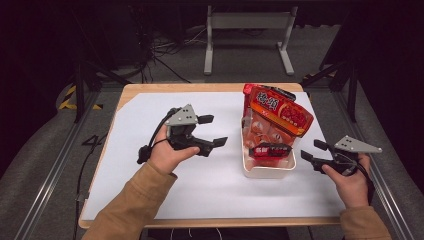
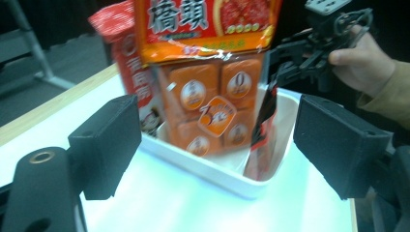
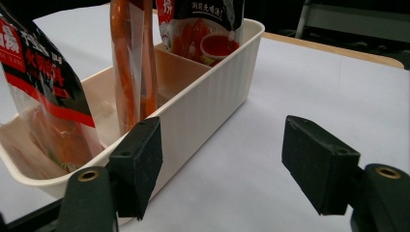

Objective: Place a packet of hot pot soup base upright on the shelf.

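Observation:
A white ribbed bin [image 1: 265,171] stands right of centre on the table and holds upright snack packs. A big orange pack [image 1: 280,112] leans over it, a small black-and-red pouch [image 1: 270,149] sits at its front, and a red pack [image 2: 126,63] stands behind. My left gripper [image 1: 214,130] is to the bin's left, apart from it, open and empty. My right gripper [image 1: 312,150] is close to the bin's right side, open, with nothing between its jaws. In the right gripper view the bin's wall [image 3: 203,111] lies just past the left pad [image 3: 140,164].
A white sheet [image 1: 200,185] covers the wooden table [image 1: 200,87]. Dark rails run along both sides of the table. A grey metal stand [image 1: 247,22] and cables lie on the floor beyond the far edge.

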Demonstrator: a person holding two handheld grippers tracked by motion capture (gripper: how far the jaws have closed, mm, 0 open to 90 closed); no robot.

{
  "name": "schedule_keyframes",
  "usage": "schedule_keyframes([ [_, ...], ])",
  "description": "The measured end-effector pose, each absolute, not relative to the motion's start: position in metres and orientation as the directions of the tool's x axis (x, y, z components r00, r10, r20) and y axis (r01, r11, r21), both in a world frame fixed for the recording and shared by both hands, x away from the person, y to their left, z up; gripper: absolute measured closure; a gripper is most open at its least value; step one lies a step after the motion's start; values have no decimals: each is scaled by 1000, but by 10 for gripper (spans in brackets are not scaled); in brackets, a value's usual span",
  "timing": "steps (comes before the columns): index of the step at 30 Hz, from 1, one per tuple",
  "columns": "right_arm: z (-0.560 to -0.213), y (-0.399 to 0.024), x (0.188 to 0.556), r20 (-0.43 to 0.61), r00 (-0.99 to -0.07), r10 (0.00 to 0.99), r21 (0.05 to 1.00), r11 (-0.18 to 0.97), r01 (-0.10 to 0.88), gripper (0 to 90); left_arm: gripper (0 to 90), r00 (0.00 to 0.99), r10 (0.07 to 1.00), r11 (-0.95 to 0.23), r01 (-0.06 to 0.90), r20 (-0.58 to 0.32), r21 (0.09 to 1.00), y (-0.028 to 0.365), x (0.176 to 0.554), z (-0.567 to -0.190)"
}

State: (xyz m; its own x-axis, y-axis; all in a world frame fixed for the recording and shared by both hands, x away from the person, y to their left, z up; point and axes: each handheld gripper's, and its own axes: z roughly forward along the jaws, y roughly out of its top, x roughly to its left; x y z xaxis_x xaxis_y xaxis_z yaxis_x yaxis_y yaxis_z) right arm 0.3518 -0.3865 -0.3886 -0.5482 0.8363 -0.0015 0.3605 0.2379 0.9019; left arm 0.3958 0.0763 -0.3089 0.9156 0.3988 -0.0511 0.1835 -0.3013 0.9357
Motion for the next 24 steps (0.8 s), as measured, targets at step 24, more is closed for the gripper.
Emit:
schedule_keyframes([
  [24,-393,-386,352,-24,-555,832,902,257,348,286,140,805,592,-313,257,-24,914,168,376,-347],
])
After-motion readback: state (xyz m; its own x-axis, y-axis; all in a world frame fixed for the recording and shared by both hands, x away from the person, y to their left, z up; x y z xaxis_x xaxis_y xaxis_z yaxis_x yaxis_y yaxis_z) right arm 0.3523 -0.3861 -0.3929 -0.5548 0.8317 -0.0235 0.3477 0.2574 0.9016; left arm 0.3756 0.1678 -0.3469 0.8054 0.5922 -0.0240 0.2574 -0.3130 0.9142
